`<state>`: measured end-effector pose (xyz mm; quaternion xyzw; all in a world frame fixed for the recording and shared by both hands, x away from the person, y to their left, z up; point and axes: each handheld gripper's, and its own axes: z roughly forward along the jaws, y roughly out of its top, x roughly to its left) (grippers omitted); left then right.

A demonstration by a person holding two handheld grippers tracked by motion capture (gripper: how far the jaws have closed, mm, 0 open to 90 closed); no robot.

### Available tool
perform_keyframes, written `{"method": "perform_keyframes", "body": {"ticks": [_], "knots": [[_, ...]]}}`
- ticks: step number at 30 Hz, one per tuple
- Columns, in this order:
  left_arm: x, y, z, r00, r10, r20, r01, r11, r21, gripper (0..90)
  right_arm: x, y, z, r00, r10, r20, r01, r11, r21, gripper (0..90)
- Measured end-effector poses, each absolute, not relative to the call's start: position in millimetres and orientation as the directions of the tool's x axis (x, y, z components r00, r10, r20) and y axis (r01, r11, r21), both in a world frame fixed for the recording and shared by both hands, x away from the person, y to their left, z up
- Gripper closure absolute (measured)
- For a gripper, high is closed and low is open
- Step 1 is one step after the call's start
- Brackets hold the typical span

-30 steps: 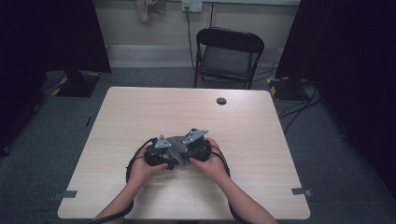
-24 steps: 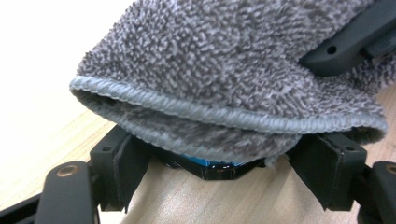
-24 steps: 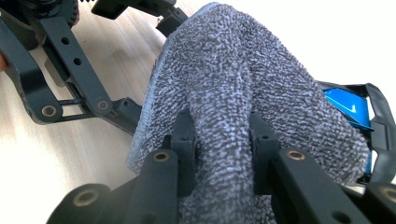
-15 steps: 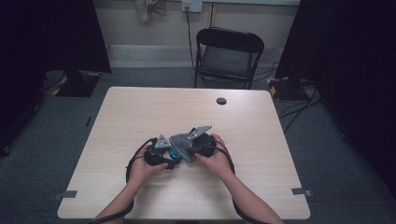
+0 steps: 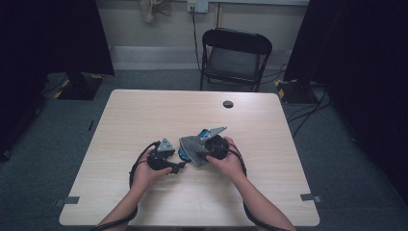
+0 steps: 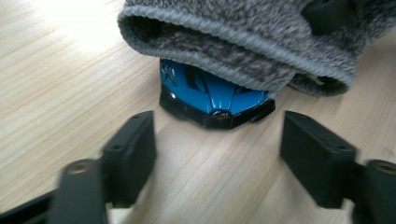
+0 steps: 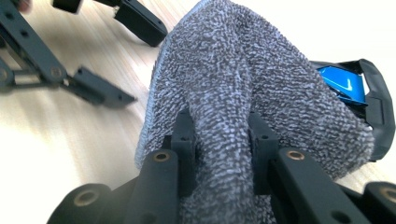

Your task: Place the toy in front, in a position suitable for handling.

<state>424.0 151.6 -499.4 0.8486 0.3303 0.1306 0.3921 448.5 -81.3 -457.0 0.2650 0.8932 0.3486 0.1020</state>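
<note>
A blue toy car (image 6: pixel 212 95) with black trim sits on the table, its rear under a grey knitted cloth (image 6: pixel 243 42). My right gripper (image 7: pixel 223 144) is shut on a fold of the grey cloth (image 7: pixel 243 79), which drapes over the car (image 7: pixel 343 84). My left gripper (image 6: pixel 217 154) is open and points at the car's nose; its jaws have just been opening a little, with nothing between them. In the high view, left gripper (image 5: pixel 180 166) and right gripper (image 5: pixel 195 155) meet near the table's middle, with the cloth (image 5: pixel 192 147) between them.
The wooden table (image 5: pixel 144 115) has a small black round cap (image 5: pixel 228 104) near its far edge. A black folding chair (image 5: pixel 235 53) stands beyond the table. Cables loop from both grippers beside the person's hands.
My right gripper has shifted slightly to the right and away with the cloth in it. The left hand has kept still.
</note>
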Motion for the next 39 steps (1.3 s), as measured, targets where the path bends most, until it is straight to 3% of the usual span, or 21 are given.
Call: {"method": "perform_keyframes", "body": {"ticks": [12,20,22,34,39], "knots": [[437.4,124.9,-498.7,0.763,0.646,-0.019,0.436,-0.494,0.752,15.2,449.0,-90.0,-446.9,-0.832,0.554,-0.019,0.393,0.615,0.684,70.3],[448.3,117.2,-501.0,0.766,0.642,0.001,0.436,-0.521,0.733,15.6,447.1,-92.1,-451.7,-0.833,0.553,-0.023,0.392,0.620,0.680,70.2],[448.2,117.6,-500.3,0.765,0.644,0.007,0.427,-0.515,0.744,24.3,446.6,-91.4,-452.1,-0.833,0.553,-0.027,0.390,0.620,0.680,70.2],[443.0,127.7,-500.0,0.769,0.639,-0.011,0.432,-0.506,0.747,25.0,444.7,-89.2,-442.4,-0.836,0.546,-0.044,0.374,0.627,0.683,68.6],[433.8,137.9,-500.4,0.765,0.642,-0.039,0.447,-0.487,0.751,25.0,447.1,-77.4,-444.4,-0.835,0.550,-0.025,0.387,0.619,0.684,57.3]]}}
